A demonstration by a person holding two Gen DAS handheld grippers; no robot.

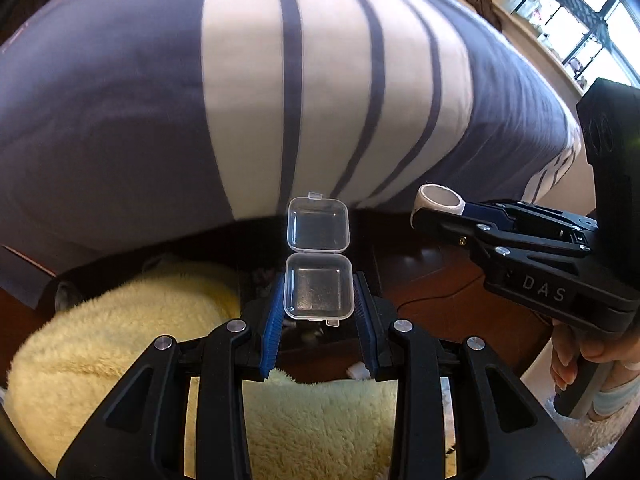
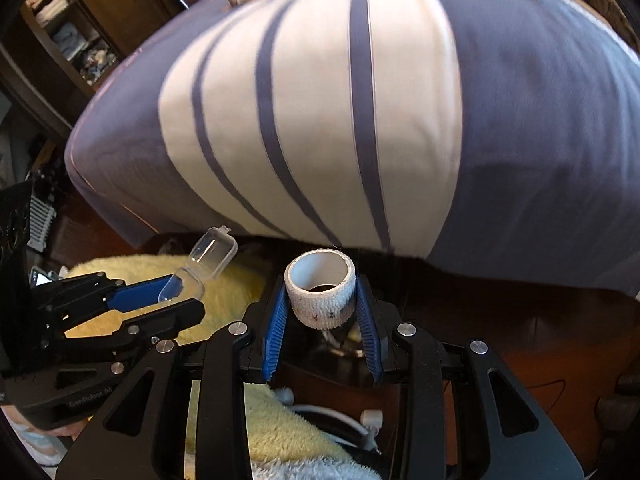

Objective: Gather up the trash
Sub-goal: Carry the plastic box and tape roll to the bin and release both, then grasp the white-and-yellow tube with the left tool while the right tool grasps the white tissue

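My left gripper [image 1: 319, 294] is shut on a small clear plastic hinged box [image 1: 319, 290], its lid flipped open above; it also shows in the right wrist view [image 2: 200, 270] at the left. My right gripper [image 2: 321, 300] is shut on a white tape roll [image 2: 320, 294] with a dirty outer wrap; the roll also shows in the left wrist view [image 1: 439, 199] at the right. Both grippers are held side by side in the air in front of a bed.
A bed with a grey and white striped cover [image 1: 320, 80] fills the upper half of both views. A yellow fluffy blanket [image 1: 120, 340] lies below left. Dark wooden floor [image 1: 440, 280] and a white cable [image 2: 340, 416] lie beneath. Shelves [image 2: 68, 40] stand far left.
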